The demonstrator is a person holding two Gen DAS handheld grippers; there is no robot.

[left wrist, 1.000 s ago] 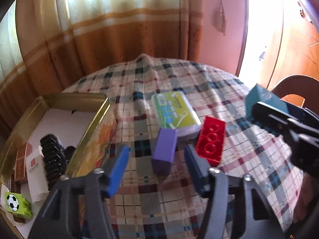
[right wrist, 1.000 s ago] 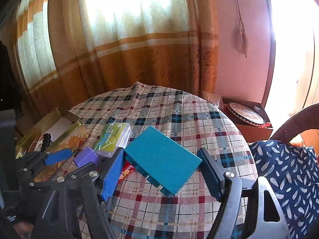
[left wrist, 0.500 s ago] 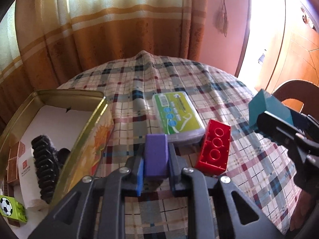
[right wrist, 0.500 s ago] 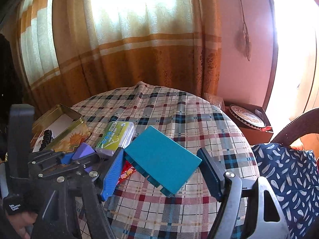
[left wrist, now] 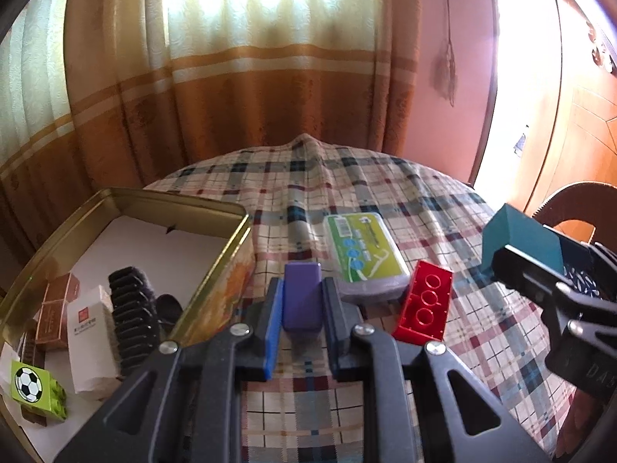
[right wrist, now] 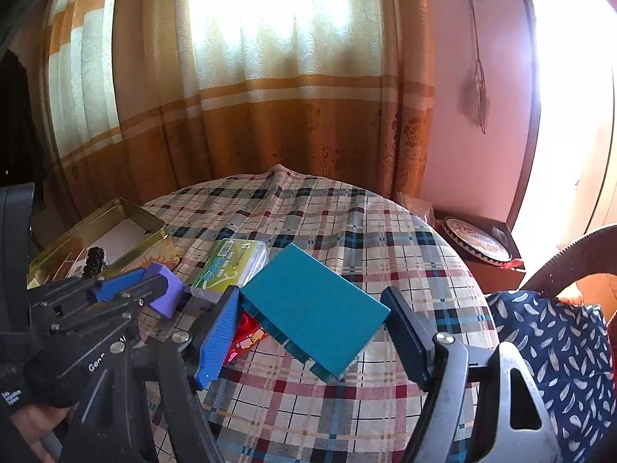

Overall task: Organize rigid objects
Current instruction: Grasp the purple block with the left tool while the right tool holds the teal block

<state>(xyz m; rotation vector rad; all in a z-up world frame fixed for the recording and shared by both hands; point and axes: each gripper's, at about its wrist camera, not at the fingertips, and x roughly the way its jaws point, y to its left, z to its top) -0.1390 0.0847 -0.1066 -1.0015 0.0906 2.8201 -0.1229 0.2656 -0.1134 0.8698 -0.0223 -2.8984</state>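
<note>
Fingers of the left gripper [left wrist: 302,305] pinch the purple block [left wrist: 302,300] between them, likely bound for the tin [left wrist: 216,262] beside them, while the right gripper [right wrist: 310,318] clamps the teal box [right wrist: 314,308].

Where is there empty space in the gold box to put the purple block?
The far half of the gold tin, its white floor by the back wall, is bare. The near end is crowded: black comb, white box, brown boxes, football brick. The left gripper holds the purple block.
</note>
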